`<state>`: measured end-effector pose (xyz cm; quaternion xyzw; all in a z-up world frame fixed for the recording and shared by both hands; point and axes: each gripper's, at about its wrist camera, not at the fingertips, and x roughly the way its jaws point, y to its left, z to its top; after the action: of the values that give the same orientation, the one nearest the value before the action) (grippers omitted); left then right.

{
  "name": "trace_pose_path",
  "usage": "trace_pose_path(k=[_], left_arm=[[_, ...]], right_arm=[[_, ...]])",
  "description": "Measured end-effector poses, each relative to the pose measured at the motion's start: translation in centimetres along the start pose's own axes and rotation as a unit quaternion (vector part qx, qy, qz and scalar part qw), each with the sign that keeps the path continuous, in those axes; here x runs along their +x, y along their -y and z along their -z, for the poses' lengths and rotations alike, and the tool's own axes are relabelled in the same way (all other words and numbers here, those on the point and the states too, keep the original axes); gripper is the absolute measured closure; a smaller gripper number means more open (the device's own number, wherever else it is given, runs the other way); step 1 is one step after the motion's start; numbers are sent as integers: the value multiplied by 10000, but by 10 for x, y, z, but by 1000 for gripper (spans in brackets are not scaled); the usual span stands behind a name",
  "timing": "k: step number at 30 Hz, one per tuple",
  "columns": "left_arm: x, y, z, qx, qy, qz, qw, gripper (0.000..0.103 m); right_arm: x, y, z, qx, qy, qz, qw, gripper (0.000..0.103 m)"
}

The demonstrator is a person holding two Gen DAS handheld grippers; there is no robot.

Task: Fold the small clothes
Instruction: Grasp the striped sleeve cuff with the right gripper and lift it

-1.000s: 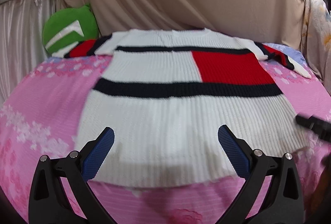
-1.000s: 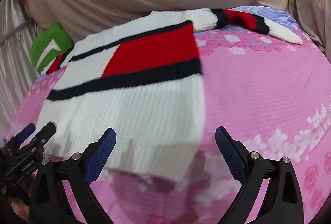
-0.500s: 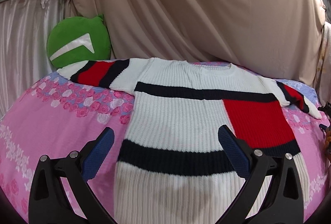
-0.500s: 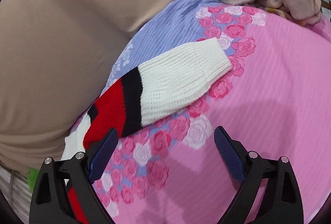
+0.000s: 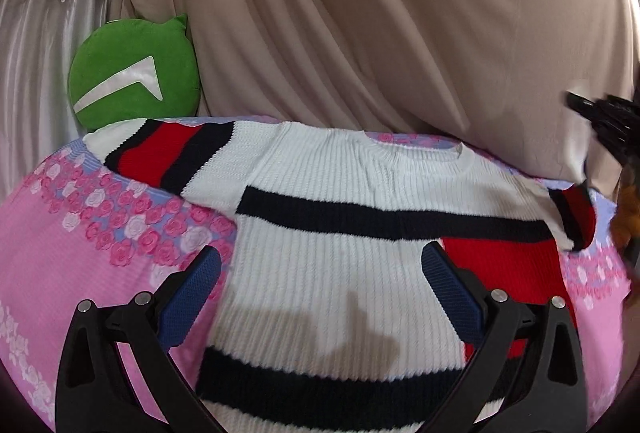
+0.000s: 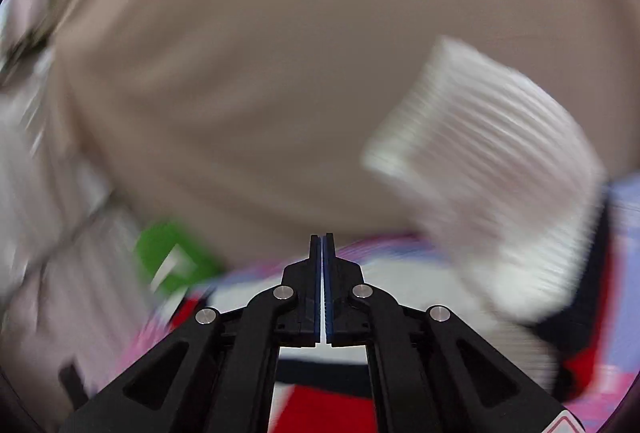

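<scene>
Left wrist view: sweater (image 5: pixel 340 233) spread flat on pink floral bed (image 5: pixel 72 265), neckline toward beige drape (image 5: pixel 360 33), one striped sleeve reaching toward green cushion (image 5: pixel 134 73). Left gripper (image 5: pixel 320 297) over sweater's chest, jaws wide apart, grasping nothing. Right wrist view, blurred: right gripper (image 6: pixel 322 273) with jaws pressed together, white sleeve cuff (image 6: pixel 492 169) raised beside it; grip on sweater impossible to confirm.
</scene>
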<state>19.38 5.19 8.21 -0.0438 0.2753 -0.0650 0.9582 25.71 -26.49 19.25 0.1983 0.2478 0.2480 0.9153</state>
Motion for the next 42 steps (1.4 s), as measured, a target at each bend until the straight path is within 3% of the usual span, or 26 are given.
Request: trace_pose_path(k=[3,5,6,7,9,11,13,19,21,22,23,24,26,27,29,31,32,34,37,39,41,42], left_arm=[[20,3,-5,-87,-250,77,9996,5],[31,-2,-6,-245,-513,336,9978,5],[33,-5,-5,-299,-589,390,9971,5],[35,-9,-3,-356,-635,437,9964,5],[34,-16,1,-338,-612,442,9966,5],[32,-19,6,-286,-557,373,9973,5],[33,-20,11,-334,-564,425,9969,5],[37,-16,14,-282,-718,600,9952,5],[32,-16,13,-189,-652,517,9964,5],[29,-17,12,-149,-607,477,9969,5],[26,-20,10,-123,-568,433,9974,5],[23,-24,8,-103,-531,377,9978,5],[20,-31,2,-106,-490,313,9983,5],[20,-34,-3,-137,-472,310,9983,5],[22,-38,-13,-222,-449,359,9981,5],[26,-38,-24,-323,-391,424,9978,5],[27,-37,-28,-356,-345,424,9979,5],[28,-36,-33,-485,-267,371,9978,5],[26,-38,-29,-514,-288,495,9970,5],[25,-40,-21,-334,-311,372,9983,5],[29,-42,-13,-234,-375,274,9986,5],[32,-44,-10,-254,-429,289,9983,5]], right_arm=[[72,-51,37,-472,-769,-364,9953,101],[81,-56,52,-597,-955,-325,9931,99],[75,-49,56,-599,-933,-164,9937,94],[62,-36,57,-582,-825,94,9948,87],[22,-19,62,-668,-393,991,9921,40],[-15,0,69,-838,-107,1807,9799,26],[-29,23,73,-822,-475,2169,9716,25],[23,39,97,-1129,-1527,2270,9552,25],[54,40,106,-1333,-1745,2531,9422,32],[67,40,107,-1366,-1834,2670,9362,44],[81,43,106,-1305,-1955,2823,9301,92],[92,42,101,-1117,-1981,2811,9323,103],[96,24,85,-897,-1556,2415,9536,103],[91,5,71,-835,-1238,1965,9691,103],[85,-31,55,-738,-826,1019,9886,103],[95,-68,54,-722,-724,7,9948,103],[105,-81,58,-770,-789,-220,9937,103],[127,-94,78,-1156,-1029,270,9876,101],[124,-69,102,-1787,-1199,1444,9658,84],[98,-34,106,-1766,-1168,2011,9564,44],[68,-1,108,-1497,-1226,2286,9541,26],[63,19,105,-1333,-1373,2448,9505,25]])
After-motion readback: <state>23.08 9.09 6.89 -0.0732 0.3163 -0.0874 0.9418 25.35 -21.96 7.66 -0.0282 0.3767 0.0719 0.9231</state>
